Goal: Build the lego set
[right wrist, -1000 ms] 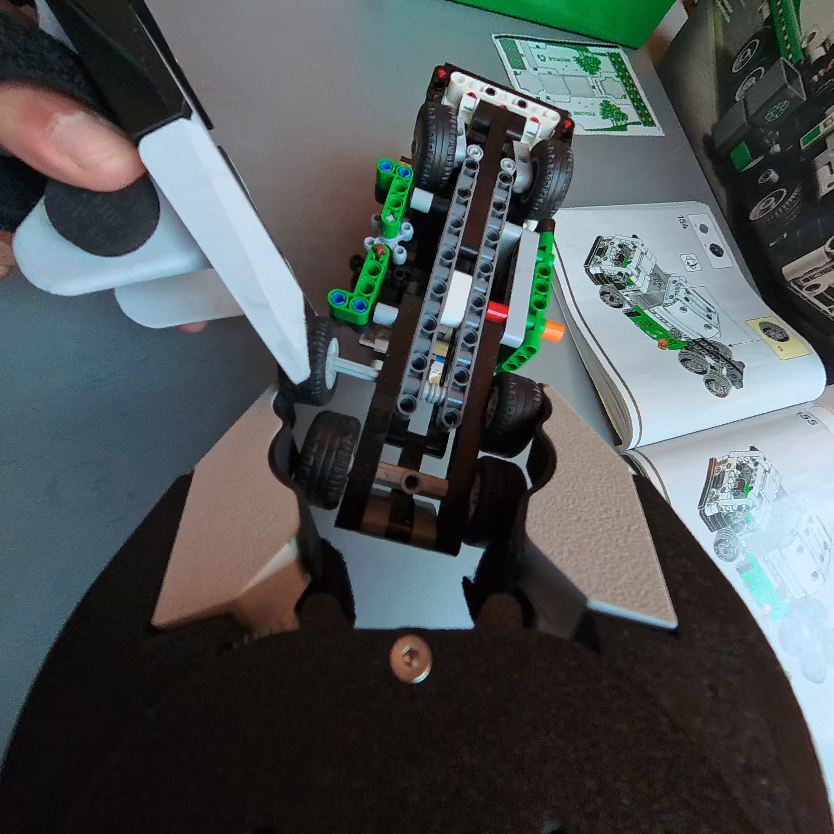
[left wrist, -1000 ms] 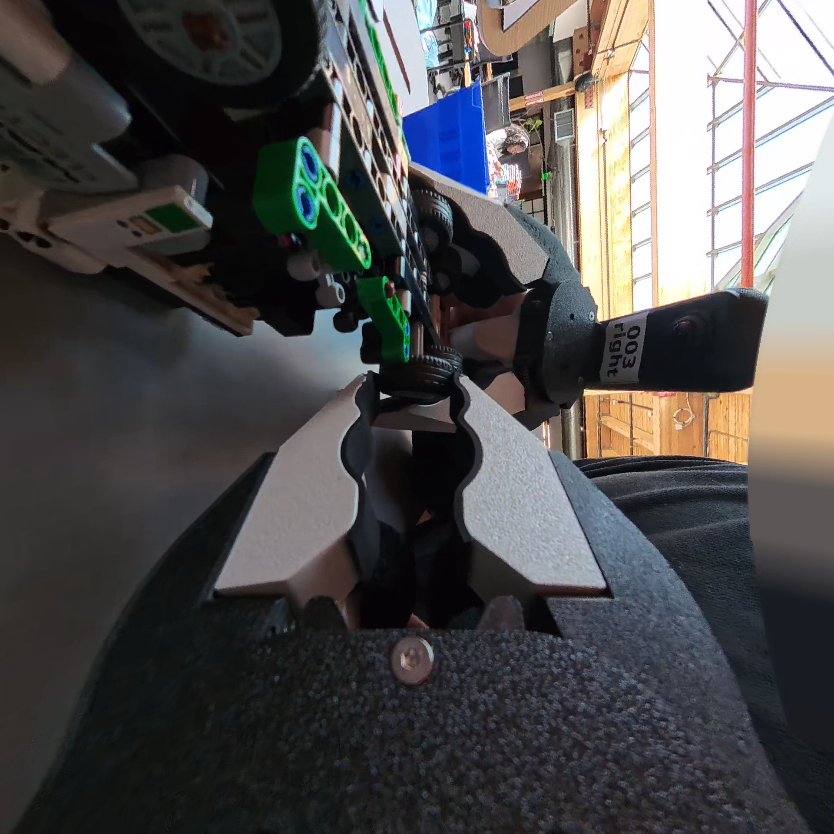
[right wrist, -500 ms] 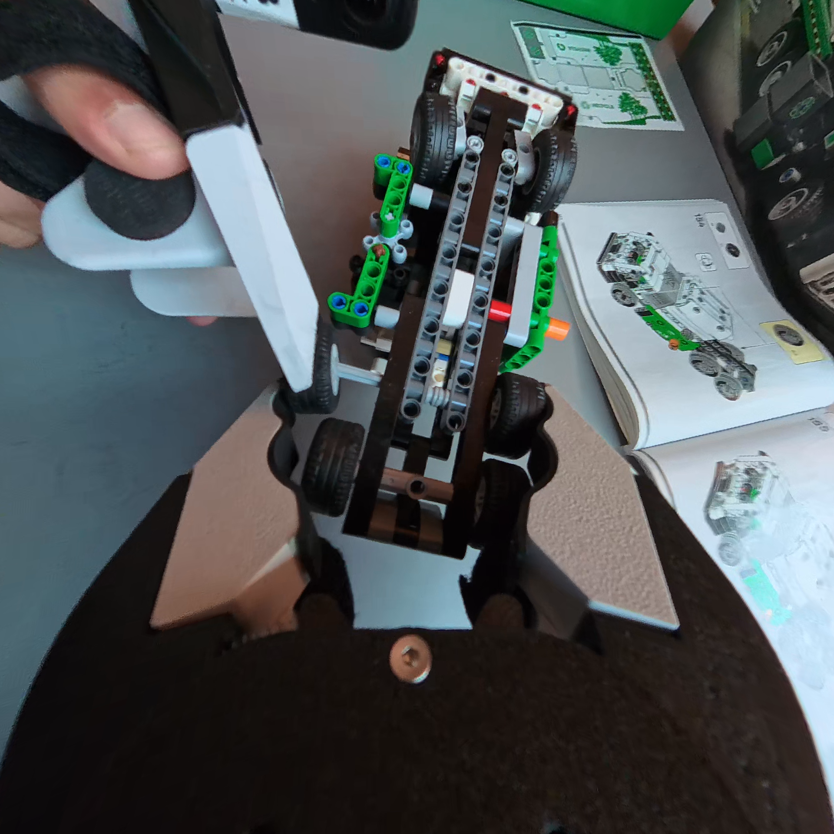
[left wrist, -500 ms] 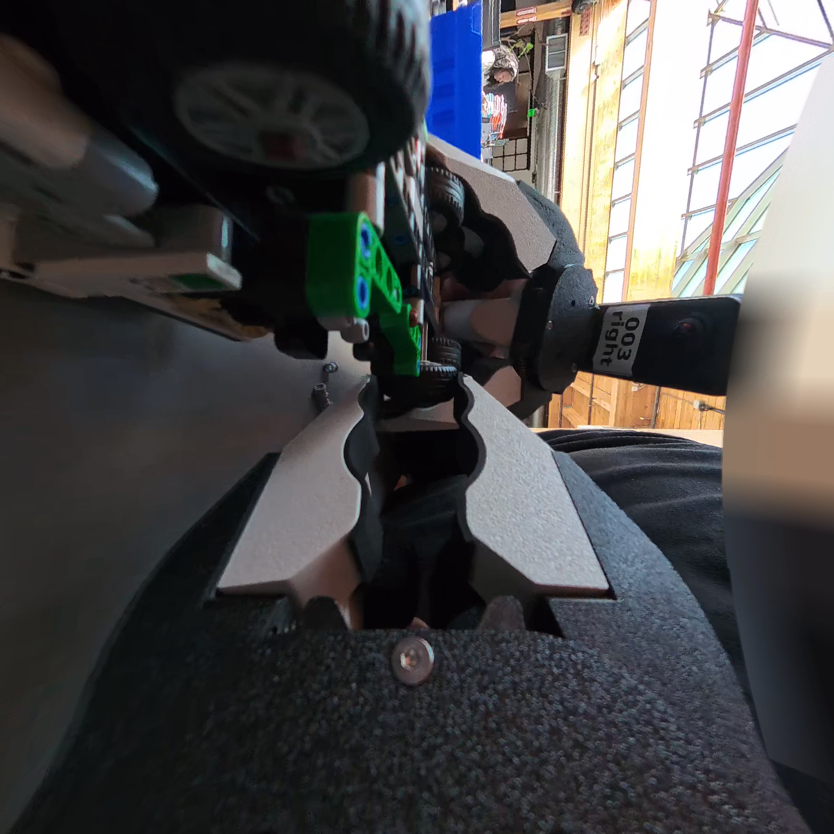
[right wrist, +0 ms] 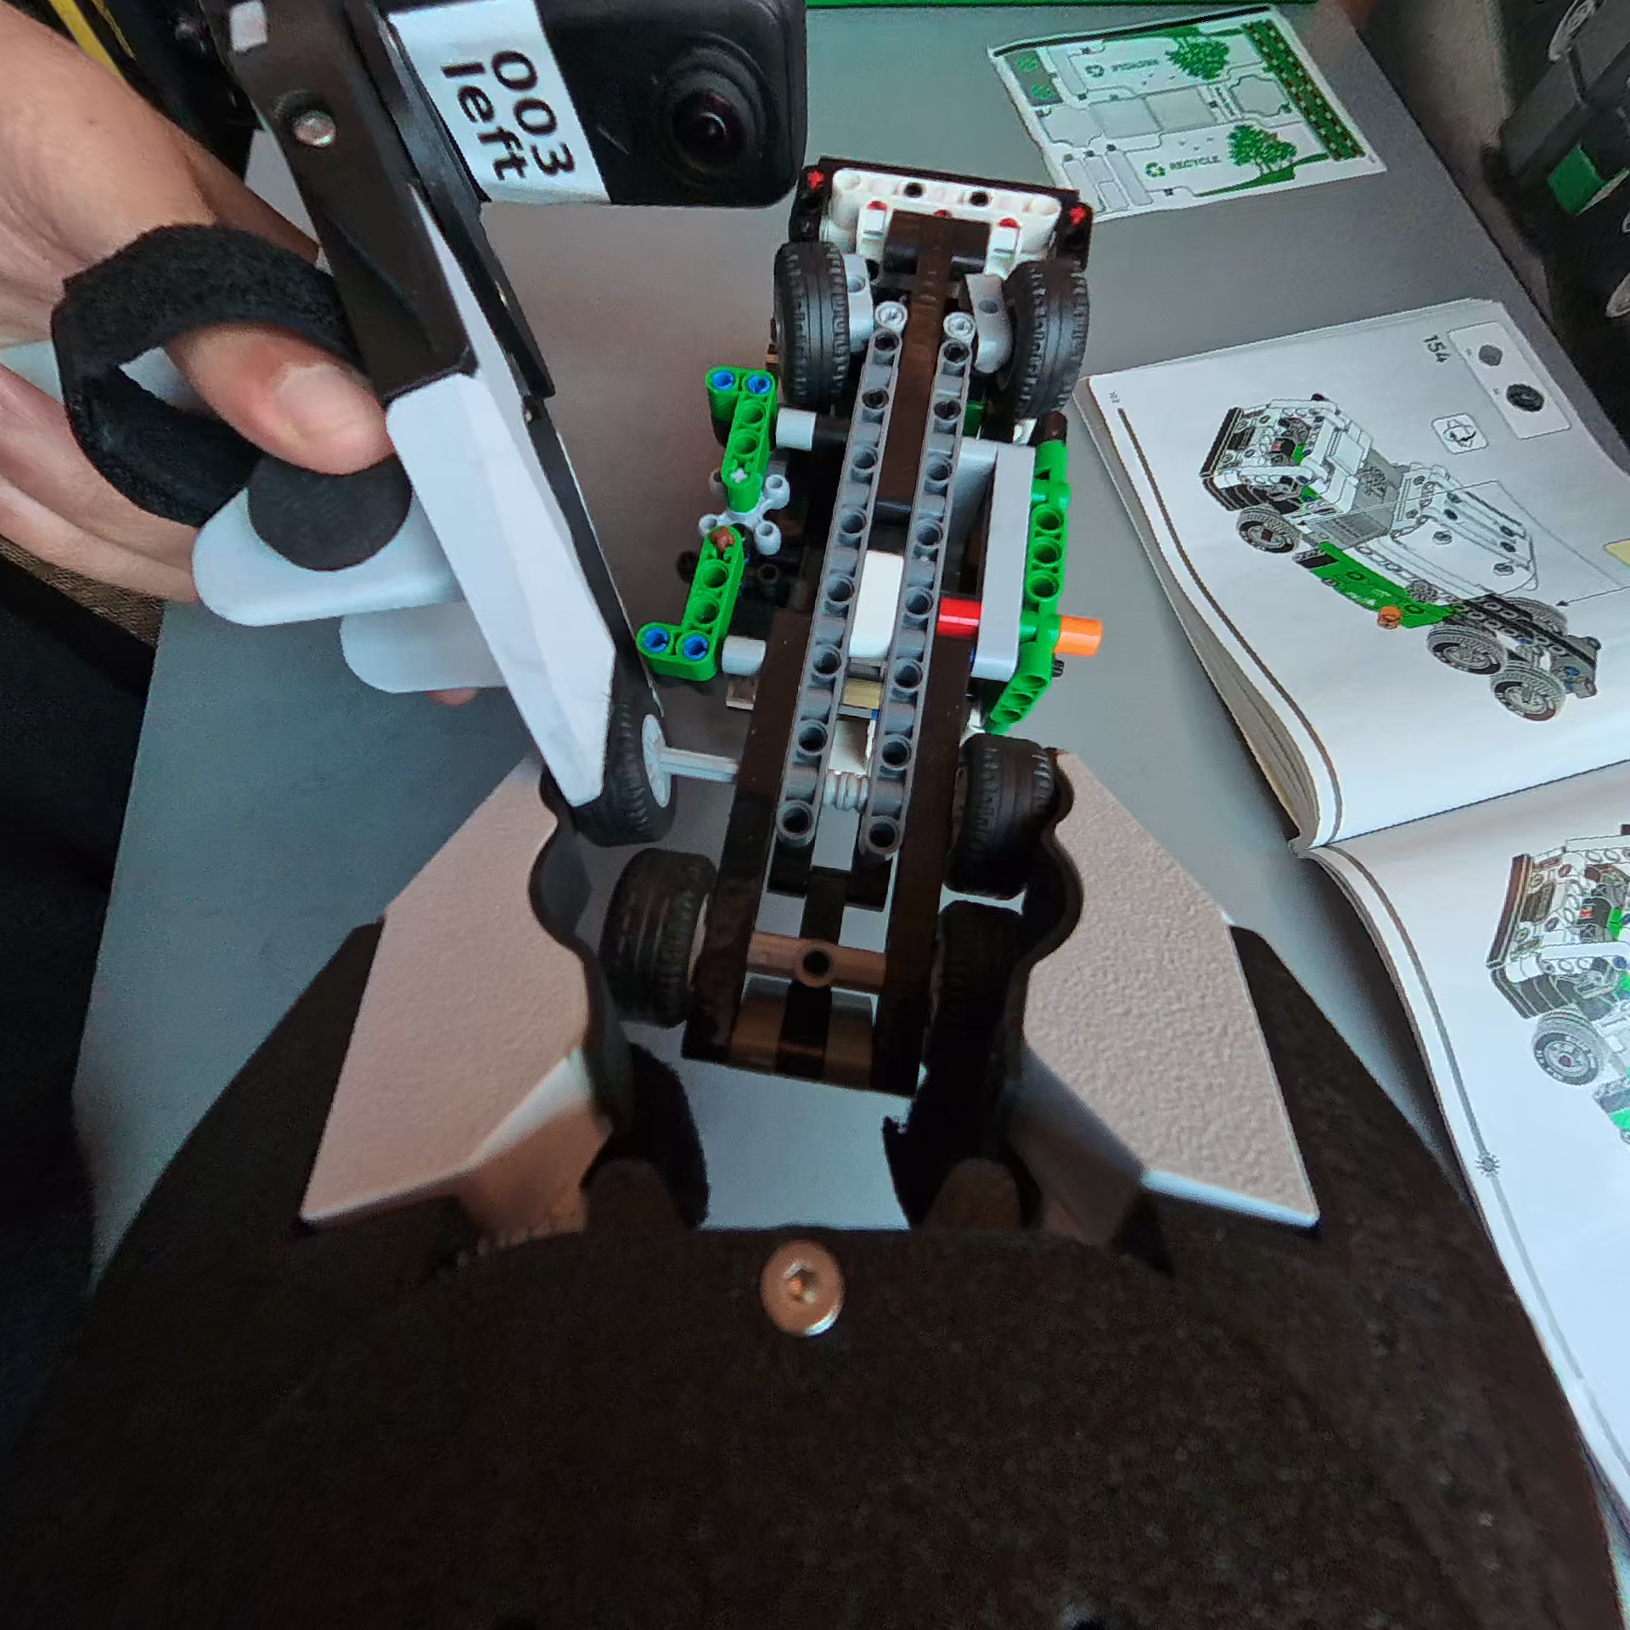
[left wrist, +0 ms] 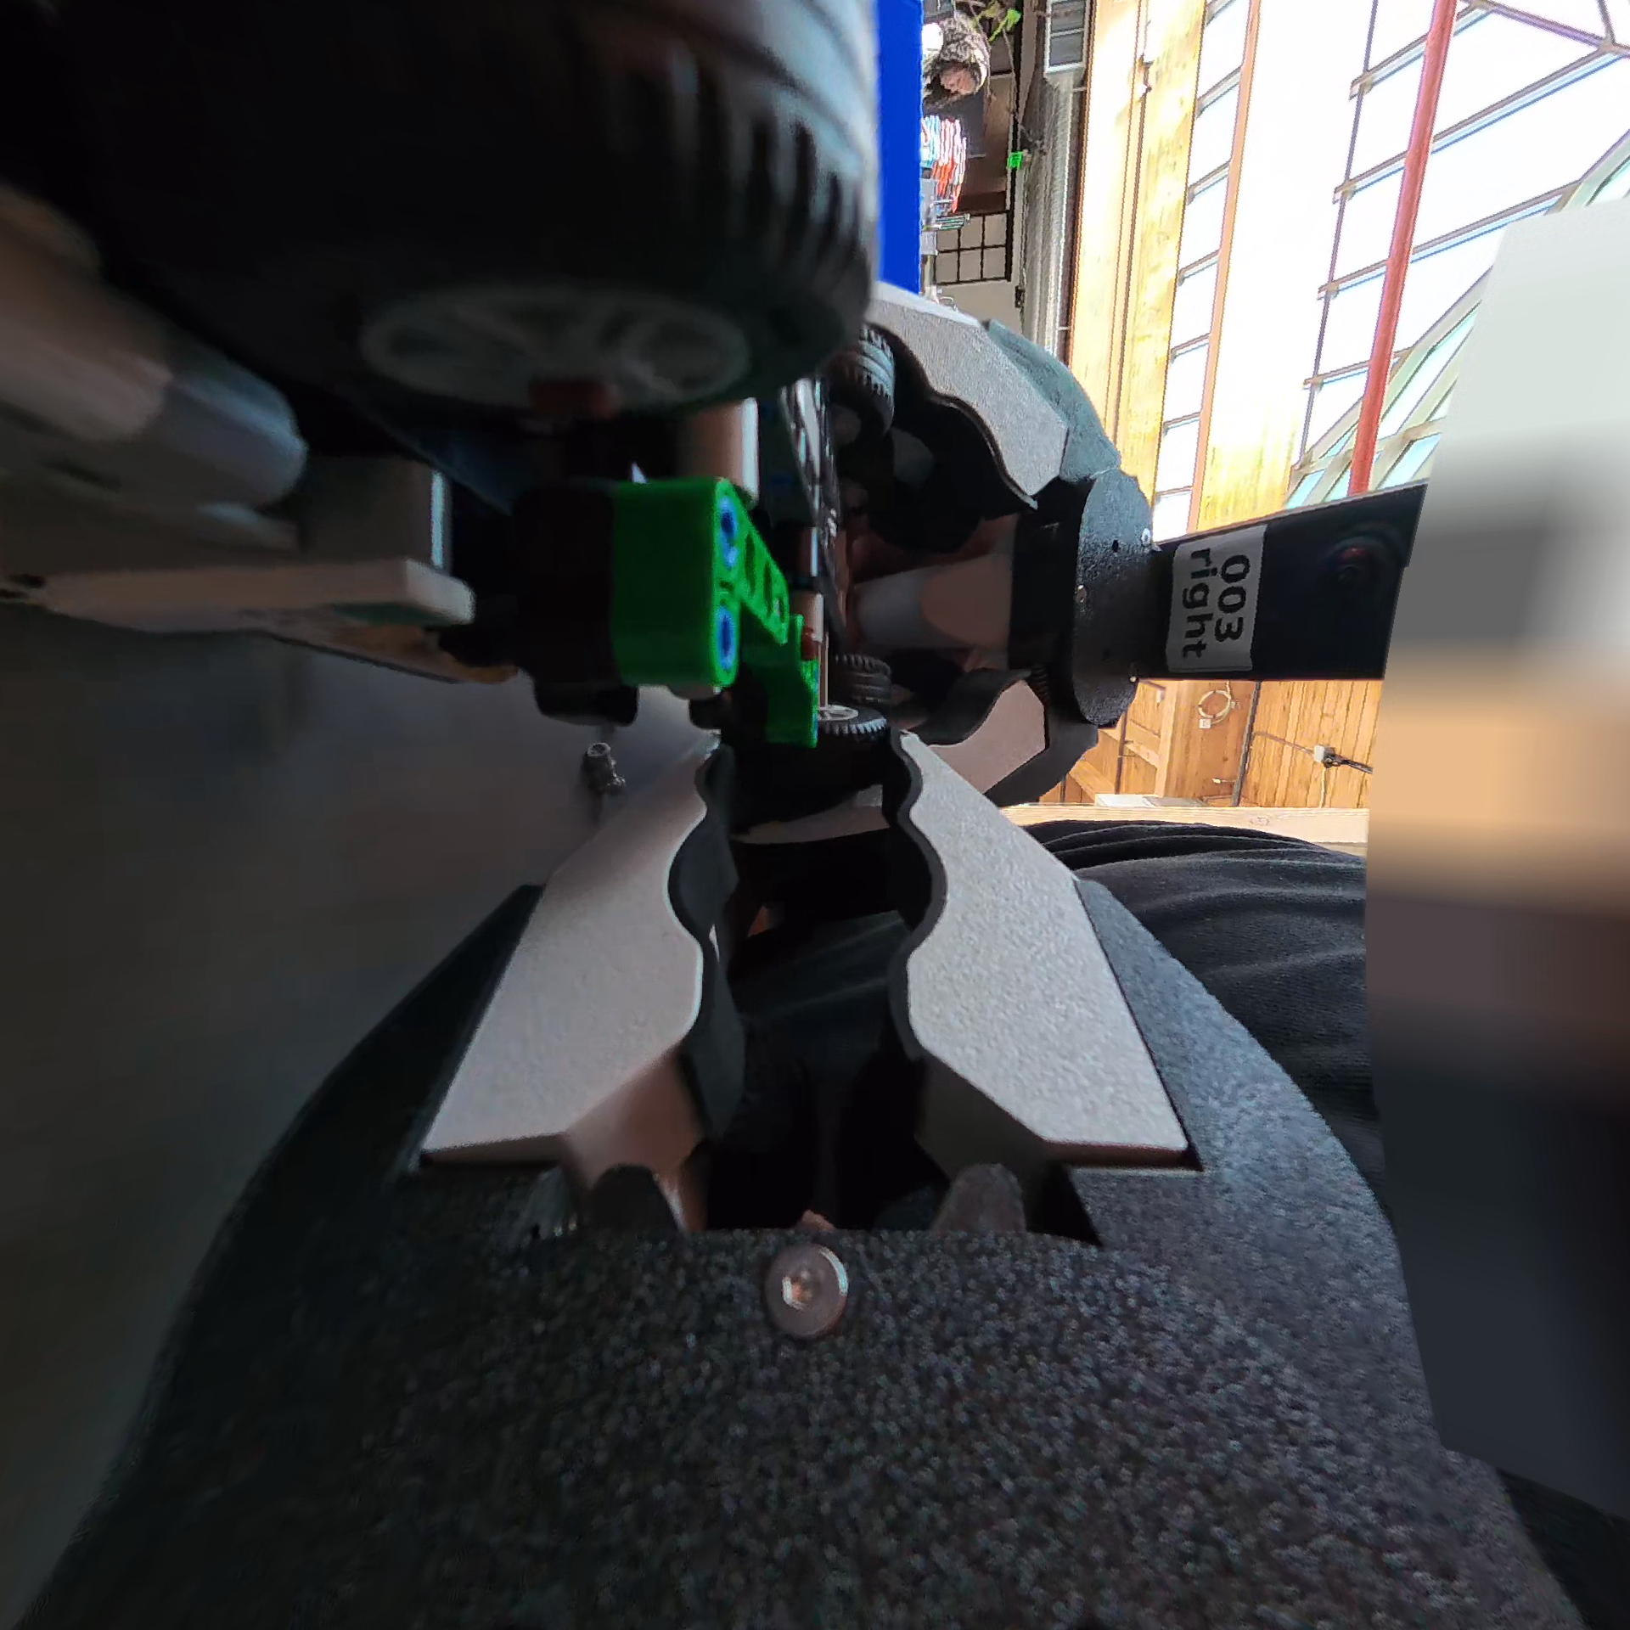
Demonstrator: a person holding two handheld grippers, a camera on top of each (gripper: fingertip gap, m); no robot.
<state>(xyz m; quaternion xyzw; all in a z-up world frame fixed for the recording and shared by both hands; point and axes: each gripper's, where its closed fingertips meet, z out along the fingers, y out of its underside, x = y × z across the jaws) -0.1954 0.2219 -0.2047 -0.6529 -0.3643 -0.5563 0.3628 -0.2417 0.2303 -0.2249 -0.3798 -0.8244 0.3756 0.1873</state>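
Wheel-fitting stage here, by the look of it. The lego truck [right wrist: 891,635] is flipped belly-up over the grey desk [right wrist: 291,838], and the right gripper [right wrist: 807,891] is clamped across its rear end, fingers pressing on the tyres either side of the chassis. The left gripper [right wrist: 609,785] is pinched shut on a loose wheel [right wrist: 639,776] that sits on the tip of a light grey axle [right wrist: 697,760] sticking out of the frame, with a clear gap between wheel and chassis. So I'd say the next move is a straight push along the axle, keeping the wheel square while the right side braces the truck. The instruction booklet [right wrist: 1376,564] lies open just beside it, with the sticker sheet [right wrist: 1182,110] farther back.
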